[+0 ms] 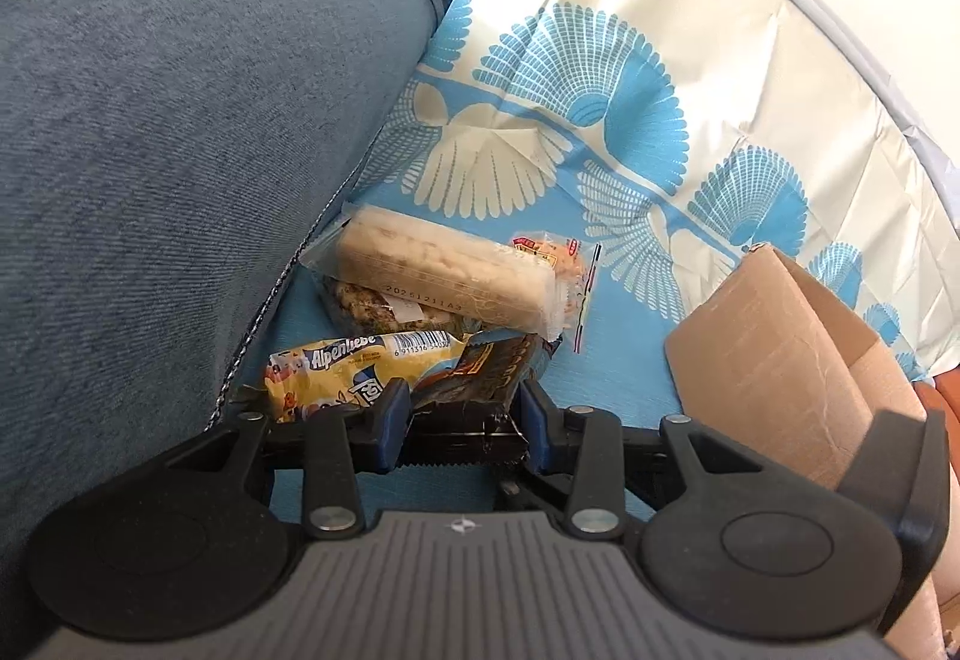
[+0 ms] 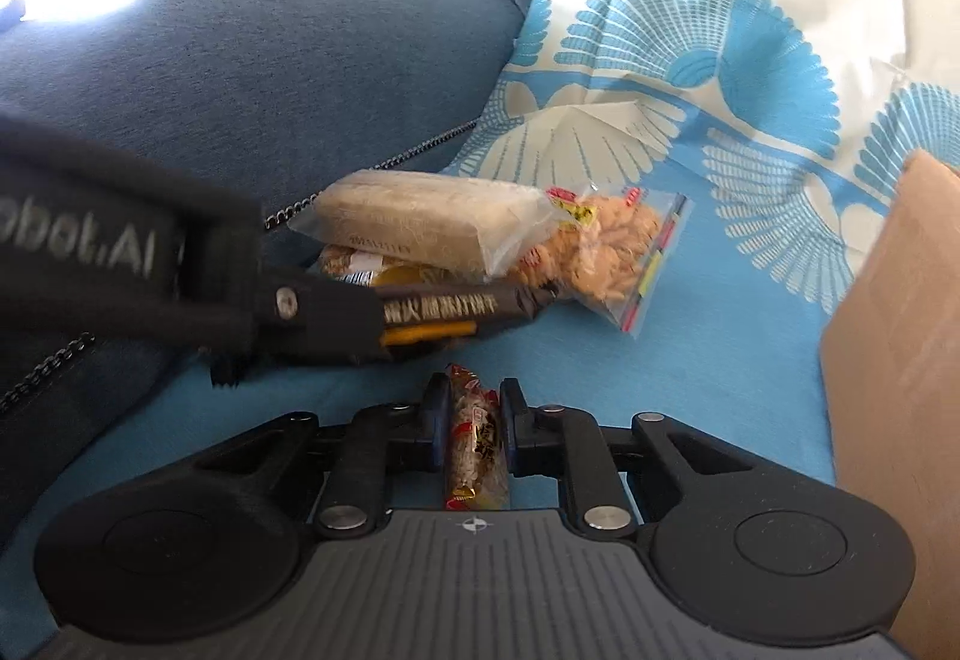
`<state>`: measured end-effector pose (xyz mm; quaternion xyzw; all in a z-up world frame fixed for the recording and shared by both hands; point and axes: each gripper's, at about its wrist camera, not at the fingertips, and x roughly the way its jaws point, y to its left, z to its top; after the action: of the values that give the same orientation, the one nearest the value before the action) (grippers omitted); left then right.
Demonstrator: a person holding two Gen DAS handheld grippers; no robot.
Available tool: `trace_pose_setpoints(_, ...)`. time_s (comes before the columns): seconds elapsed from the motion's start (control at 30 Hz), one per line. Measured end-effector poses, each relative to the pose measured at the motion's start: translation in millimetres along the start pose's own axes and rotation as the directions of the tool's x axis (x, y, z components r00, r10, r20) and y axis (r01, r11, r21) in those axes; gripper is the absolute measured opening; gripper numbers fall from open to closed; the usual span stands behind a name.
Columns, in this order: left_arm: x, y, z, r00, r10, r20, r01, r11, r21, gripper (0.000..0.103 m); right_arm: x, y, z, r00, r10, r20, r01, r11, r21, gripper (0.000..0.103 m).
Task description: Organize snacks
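Observation:
In the left wrist view, my left gripper (image 1: 463, 403) is shut on a dark brown snack packet (image 1: 480, 381) at the near end of a small pile. A yellow Alpenliebe packet (image 1: 336, 366) lies just to its left. Behind them a long pale packet (image 1: 444, 270) rests on a seeded bar (image 1: 360, 303). In the right wrist view, my right gripper (image 2: 474, 397) is shut on a small red-and-white snack packet (image 2: 474, 438) standing upright between its pads. The dark packet (image 2: 456, 306) shows there too, sticking out of the left gripper's finger (image 2: 336, 312).
A clear zip bag of orange snacks (image 2: 606, 252) lies beside the pale packet (image 2: 420, 216). Everything sits on a blue patterned cloth (image 1: 606, 360). A grey-blue cushion (image 1: 150, 150) borders the left side. An open cardboard box (image 1: 768, 360) stands to the right.

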<state>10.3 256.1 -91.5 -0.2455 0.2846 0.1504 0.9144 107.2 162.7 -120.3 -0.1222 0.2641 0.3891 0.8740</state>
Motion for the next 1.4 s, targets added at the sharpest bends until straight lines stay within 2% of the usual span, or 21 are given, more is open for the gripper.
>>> trace_pose_setpoints(0.13, -6, -2, 0, 1.0, 0.008, -0.003, -0.008, 1.0, 0.009, 0.044, -14, 0, -9, 0.999, -0.05, -0.007, 0.051, 0.998, 0.029, 0.018)
trace_pose_setpoints(0.27, -10, -5, -1, 0.998, 0.045, -0.032, -0.045, 0.999, 0.019, 0.044, -27, -4, -18, 0.993, -0.118, -0.026, 0.12, 0.989, 0.086, 0.018)
trace_pose_setpoints(0.37, -15, -14, -5, 0.99, 0.127, -0.069, -0.122, 0.99, 0.076, 0.04, -32, -15, -19, 0.994, -0.099, -0.051, 0.106, 0.979, 0.175, 0.019)
trace_pose_setpoints(0.4, -17, -16, -6, 0.983, 0.162, -0.082, -0.154, 0.984, 0.091, 0.029, -33, -19, -18, 0.994, -0.095, -0.057, 0.104, 0.974, 0.201, 0.019)
trace_pose_setpoints(0.47, -23, -14, -9, 0.975, 0.2, -0.097, -0.192, 0.978, 0.086, 0.029, -34, -25, -16, 0.994, -0.082, -0.068, 0.096, 0.963, 0.253, 0.019)
trace_pose_setpoints(0.53, -27, -11, -10, 0.974, 0.196, -0.117, -0.187, 0.979, 0.082, 0.03, -31, -30, -13, 0.994, -0.059, -0.089, 0.083, 0.953, 0.293, 0.021)
trace_pose_setpoints(0.6, -27, -7, -12, 0.976, 0.166, -0.14, -0.156, 0.984, 0.082, 0.037, -30, -31, -10, 0.994, -0.057, -0.095, 0.082, 0.952, 0.294, 0.024)
trace_pose_setpoints(0.67, -22, -4, -11, 0.974, 0.154, -0.166, -0.143, 0.987, 0.079, 0.048, -27, -30, -9, 0.993, -0.052, -0.107, 0.081, 0.955, 0.285, 0.036)
trace_pose_setpoints(0.73, -12, -4, -11, 0.966, 0.138, -0.217, -0.123, 0.989, 0.082, 0.061, -25, -27, -8, 0.99, -0.06, -0.127, 0.091, 0.962, 0.257, 0.038)
trace_pose_setpoints(0.87, -5, -4, -10, 0.963, 0.163, -0.216, -0.15, 0.986, 0.075, 0.069, -34, -24, -9, 0.988, -0.067, -0.141, 0.1, 0.965, 0.242, 0.04)
trace_pose_setpoints(0.93, 0, -7, -11, 0.961, 0.168, -0.218, -0.153, 0.985, 0.086, 0.076, -37, -25, -13, 0.984, -0.067, -0.163, 0.103, 0.969, 0.224, 0.04)
trace_pose_setpoints(1.0, 5, -9, -10, 0.961, 0.177, -0.211, -0.158, 0.982, 0.103, 0.079, -43, -23, -18, 0.984, -0.063, -0.167, 0.095, 0.977, 0.19, 0.037)
trace_pose_setpoints(1.07, 9, -12, -10, 0.963, 0.186, -0.193, -0.165, 0.979, 0.12, 0.081, -50, -22, -21, 0.984, -0.056, -0.171, 0.085, 0.982, 0.168, 0.022)
trace_pose_setpoints(1.3, 26, -21, -8, 0.959, 0.223, -0.174, -0.19, 0.964, 0.186, 0.087, -88, -11, -24, 0.984, -0.027, -0.174, 0.048, 0.991, 0.122, 0.019)
trace_pose_setpoints(1.4, 33, -25, -9, 0.956, 0.222, -0.19, -0.18, 0.959, 0.217, 0.095, -108, -4, -22, 0.984, 0.01, -0.177, 0.005, 0.997, 0.083, 0.019)
